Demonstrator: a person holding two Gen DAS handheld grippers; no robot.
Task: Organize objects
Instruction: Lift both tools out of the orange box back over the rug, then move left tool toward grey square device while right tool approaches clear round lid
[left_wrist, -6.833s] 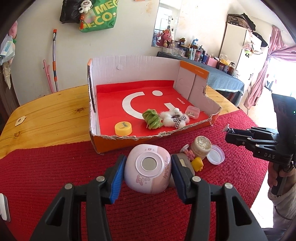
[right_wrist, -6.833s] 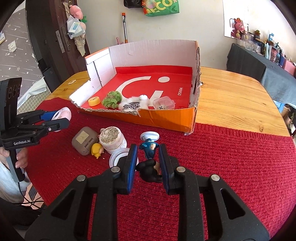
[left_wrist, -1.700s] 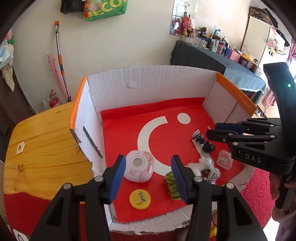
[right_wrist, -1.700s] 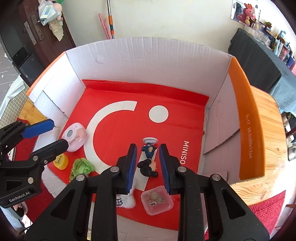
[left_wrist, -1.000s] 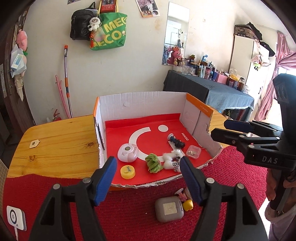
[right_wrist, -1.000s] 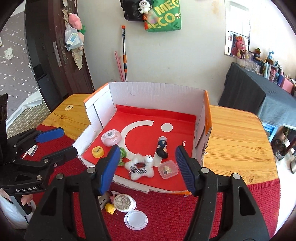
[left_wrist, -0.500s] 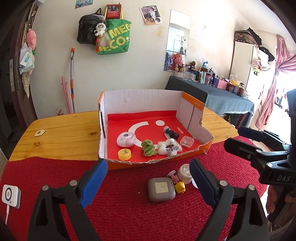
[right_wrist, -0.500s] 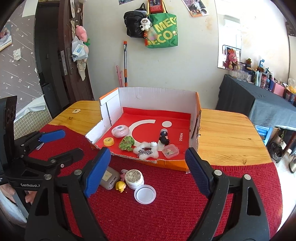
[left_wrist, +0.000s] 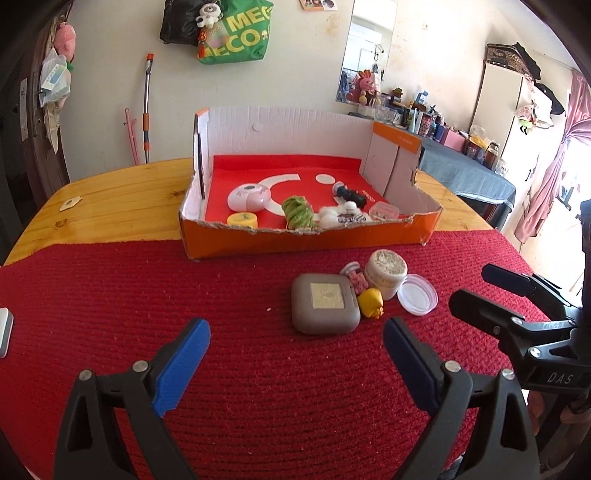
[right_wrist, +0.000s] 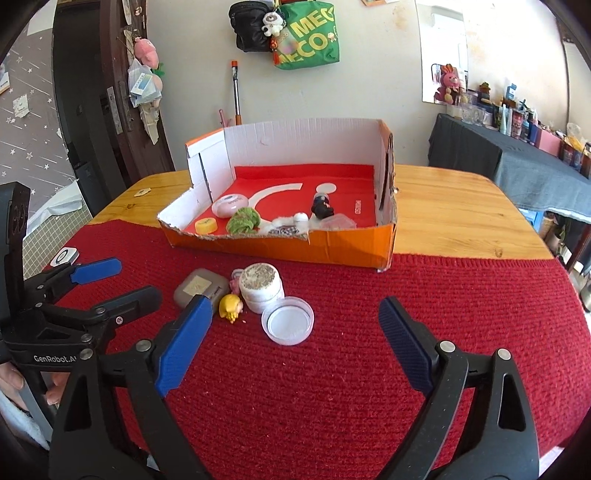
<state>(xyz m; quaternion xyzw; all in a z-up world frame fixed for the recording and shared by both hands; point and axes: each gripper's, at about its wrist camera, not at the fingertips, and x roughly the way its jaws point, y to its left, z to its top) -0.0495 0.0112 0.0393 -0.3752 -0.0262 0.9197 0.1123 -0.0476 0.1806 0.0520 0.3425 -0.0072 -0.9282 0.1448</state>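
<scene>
An orange cardboard box (left_wrist: 306, 242) (right_wrist: 332, 245) holds a pink round case (left_wrist: 249, 195), a yellow lid (left_wrist: 242, 219), a green scrunchie (left_wrist: 297, 210), a white plush (left_wrist: 340, 218), a dark figurine (left_wrist: 351, 195) and a small clear box (left_wrist: 384, 212). On the red mat in front lie a grey square case (left_wrist: 325, 302) (right_wrist: 199, 286), a yellow figure (left_wrist: 371, 302), a white jar (left_wrist: 386, 273) (right_wrist: 262, 286) and its lid (left_wrist: 417, 294) (right_wrist: 288, 320). My left gripper (left_wrist: 295, 350) (right_wrist: 110, 280) is open and empty near the grey case. My right gripper (right_wrist: 291, 343) (left_wrist: 484, 291) is open and empty near the lid.
The red mat (left_wrist: 110, 295) covers the near half of a wooden table (left_wrist: 110, 192). A white device (left_wrist: 5, 332) (right_wrist: 64, 255) lies at the mat's left edge. A small tag (left_wrist: 70, 202) lies on the wood.
Both grippers have drawn back from the box and dropped low over the mat, toward the loose objects. Both stay open and empty.
</scene>
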